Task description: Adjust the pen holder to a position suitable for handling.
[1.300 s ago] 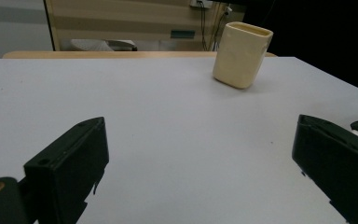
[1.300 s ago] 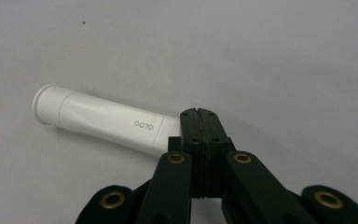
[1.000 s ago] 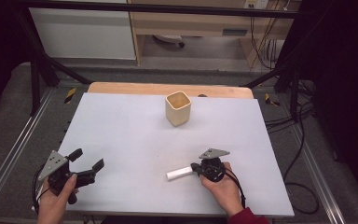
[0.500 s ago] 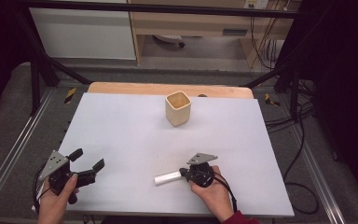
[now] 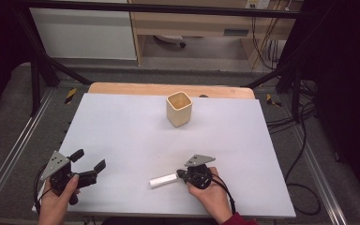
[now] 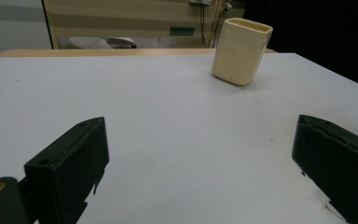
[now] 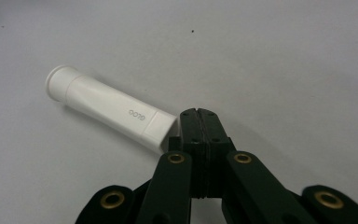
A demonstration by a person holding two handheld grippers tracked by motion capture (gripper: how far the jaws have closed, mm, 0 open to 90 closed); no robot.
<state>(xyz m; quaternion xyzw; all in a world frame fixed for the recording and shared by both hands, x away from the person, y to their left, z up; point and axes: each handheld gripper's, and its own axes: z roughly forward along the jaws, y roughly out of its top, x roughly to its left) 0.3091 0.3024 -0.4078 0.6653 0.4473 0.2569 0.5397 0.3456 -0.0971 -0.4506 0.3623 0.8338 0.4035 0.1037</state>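
I am working on the table [image 5: 122,131], where the cup [image 5: 179,108] is standing at twelve o'clock. The tube [image 5: 163,180] is lying near the front edge, its long axis pointing to nine o'clock from my right gripper [image 5: 183,174], whose pressed-together jaws are touching its end. My left gripper [image 5: 88,162] is waiting spread, farther away.

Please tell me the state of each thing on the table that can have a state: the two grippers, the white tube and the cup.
Left gripper: jaws wide open, nothing between them.
Right gripper: jaws shut together, holding nothing; their tips touch the tube's flat end.
White tube: lying on its side on the table.
Beige cup: upright, apart from both grippers; contents cannot be told.
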